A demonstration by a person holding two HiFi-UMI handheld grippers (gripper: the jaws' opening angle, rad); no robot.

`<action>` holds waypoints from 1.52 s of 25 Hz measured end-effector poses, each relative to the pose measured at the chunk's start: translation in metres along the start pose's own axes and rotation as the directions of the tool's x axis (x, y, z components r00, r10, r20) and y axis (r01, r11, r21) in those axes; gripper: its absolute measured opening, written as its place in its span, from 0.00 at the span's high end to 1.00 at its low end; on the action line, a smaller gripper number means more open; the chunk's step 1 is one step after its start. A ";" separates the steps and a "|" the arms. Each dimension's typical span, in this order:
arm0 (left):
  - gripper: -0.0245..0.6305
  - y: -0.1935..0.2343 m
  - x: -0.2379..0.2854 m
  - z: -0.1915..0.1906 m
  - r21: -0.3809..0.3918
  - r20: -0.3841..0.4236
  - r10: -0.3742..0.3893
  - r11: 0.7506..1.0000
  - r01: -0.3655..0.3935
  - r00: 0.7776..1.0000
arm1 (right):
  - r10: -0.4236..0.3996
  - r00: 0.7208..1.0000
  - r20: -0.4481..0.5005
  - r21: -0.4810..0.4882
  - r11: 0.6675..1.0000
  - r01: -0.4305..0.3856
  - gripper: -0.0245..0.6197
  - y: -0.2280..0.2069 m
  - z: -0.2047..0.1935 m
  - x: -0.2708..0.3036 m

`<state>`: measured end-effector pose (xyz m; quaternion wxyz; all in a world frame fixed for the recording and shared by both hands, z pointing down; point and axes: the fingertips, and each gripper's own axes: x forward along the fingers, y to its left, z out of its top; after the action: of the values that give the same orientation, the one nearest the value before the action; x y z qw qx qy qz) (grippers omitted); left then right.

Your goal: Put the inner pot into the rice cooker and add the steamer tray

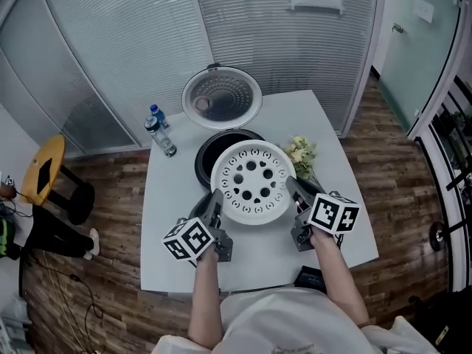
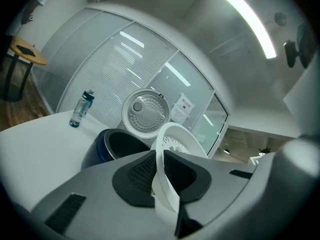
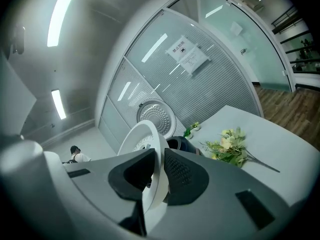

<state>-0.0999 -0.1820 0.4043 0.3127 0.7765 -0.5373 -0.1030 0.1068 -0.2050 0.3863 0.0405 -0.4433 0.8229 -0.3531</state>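
- Two grips hold the white steamer tray (image 1: pixel 251 181): the left tongs (image 1: pixel 214 202) and the right tongs (image 1: pixel 294 188) clamp opposite edges of its rim.
- The tray hangs over the open rice cooker (image 1: pixel 203 153).
- The cooker stands on the white surface (image 1: pixel 169 220).

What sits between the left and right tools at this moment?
The white steamer tray. The head view shows it spanning the gap, and each gripper view shows its rim clamped: the left tool on one side, the right tool on the opposite side.
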 end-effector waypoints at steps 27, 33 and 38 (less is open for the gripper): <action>0.89 0.027 0.013 0.032 0.030 0.080 0.066 0.997 -0.068 0.995 | 0.054 0.998 -0.030 -0.195 0.979 -0.059 0.85 0.013 0.012 0.052; 0.89 0.029 0.017 0.029 0.030 0.080 0.060 0.998 -0.063 0.995 | 0.058 0.998 -0.037 -0.192 0.979 -0.064 0.85 0.006 0.009 0.054; 0.89 0.038 0.023 0.025 0.015 0.067 0.056 0.998 -0.057 0.996 | 0.054 0.998 -0.042 -0.189 0.980 -0.061 0.85 0.005 0.008 0.060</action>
<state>-0.1318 -0.2207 0.4115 0.2908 0.7597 -0.5700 -0.1154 0.0704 -0.2527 0.3920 -0.0067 -0.4147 0.8659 -0.2797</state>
